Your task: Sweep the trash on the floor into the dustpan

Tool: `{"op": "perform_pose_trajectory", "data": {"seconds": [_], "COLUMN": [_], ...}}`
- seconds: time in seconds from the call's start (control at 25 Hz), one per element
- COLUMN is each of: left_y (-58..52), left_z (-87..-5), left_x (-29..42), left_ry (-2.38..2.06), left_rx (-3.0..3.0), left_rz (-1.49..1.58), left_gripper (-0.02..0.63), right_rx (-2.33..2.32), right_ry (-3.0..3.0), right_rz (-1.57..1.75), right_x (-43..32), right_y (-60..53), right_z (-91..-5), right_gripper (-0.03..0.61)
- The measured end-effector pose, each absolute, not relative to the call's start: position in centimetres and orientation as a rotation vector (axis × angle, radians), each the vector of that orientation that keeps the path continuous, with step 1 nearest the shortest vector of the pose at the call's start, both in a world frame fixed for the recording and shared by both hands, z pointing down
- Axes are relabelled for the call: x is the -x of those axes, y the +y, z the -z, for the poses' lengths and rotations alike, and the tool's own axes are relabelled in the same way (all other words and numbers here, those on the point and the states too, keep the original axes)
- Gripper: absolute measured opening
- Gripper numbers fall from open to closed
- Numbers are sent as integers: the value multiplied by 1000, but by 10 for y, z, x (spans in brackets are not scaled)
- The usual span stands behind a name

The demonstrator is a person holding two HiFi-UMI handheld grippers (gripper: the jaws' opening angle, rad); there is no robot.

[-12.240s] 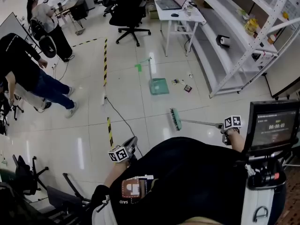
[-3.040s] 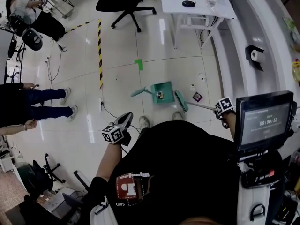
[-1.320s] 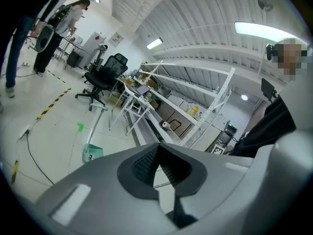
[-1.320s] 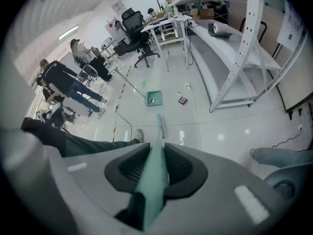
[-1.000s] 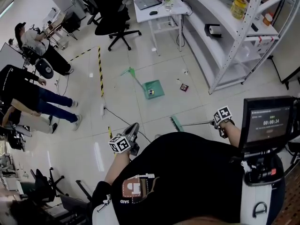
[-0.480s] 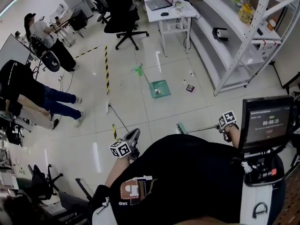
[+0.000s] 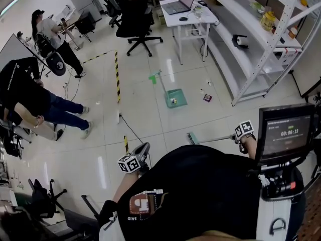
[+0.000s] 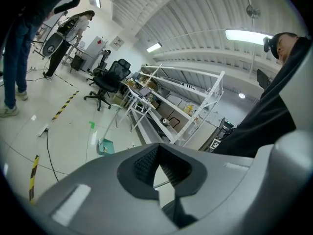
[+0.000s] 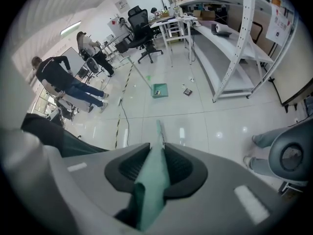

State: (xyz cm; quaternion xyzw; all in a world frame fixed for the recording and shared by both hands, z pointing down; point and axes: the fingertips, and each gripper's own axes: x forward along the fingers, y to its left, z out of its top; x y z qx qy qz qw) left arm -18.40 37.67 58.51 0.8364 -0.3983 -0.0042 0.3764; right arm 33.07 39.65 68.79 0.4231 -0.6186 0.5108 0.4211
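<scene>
A teal dustpan [image 7: 176, 98] stands on the white tiled floor with its long handle [image 7: 161, 80] upright and a small piece of trash [image 7: 173, 102] inside it. A dark packet [image 7: 207, 98] lies on the floor just right of the pan, and small white bits [image 7: 209, 83] lie beyond it. My right gripper [image 7: 244, 133] is shut on the teal broom handle [image 9: 155, 166]. The broom head [image 7: 192, 137] rests on the floor close to my body, well short of the pan. My left gripper [image 7: 135, 159] hangs shut and empty, its pads [image 8: 146, 164] meeting. The right gripper view shows the dustpan [image 9: 159, 90] and packet [image 9: 187, 92] far ahead.
A metal shelving rack [image 7: 261, 44] runs along the right. A white desk [image 7: 188, 11] with a laptop and a black office chair [image 7: 134, 14] stand behind the pan. People [image 7: 30, 94] stand at the left. Yellow-black tape [image 7: 118, 77] and a cable [image 7: 133, 130] cross the floor. A monitor [image 7: 286, 132] sits by my right arm.
The view has drifted a little and the dustpan and packet now sit slightly farther right. The broom head stays near my body. Both grippers keep their hold and state.
</scene>
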Motion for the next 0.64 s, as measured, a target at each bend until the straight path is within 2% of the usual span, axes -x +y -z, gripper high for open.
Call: {"op": "perform_pose_trajectory", "data": {"seconds": [0.64], "left_y": [359], "left_z": [-586], "left_x": [156], "left_ry": [-1008], "left_rx": [-2140], "left_rz": [47], "left_gripper": [-5], "right_rx": [-1025], "right_ry": [-1543], "right_rz": [-1247], "right_x": [-344], "right_y": [384], "right_z": [-688], "right_gripper": [89]}}
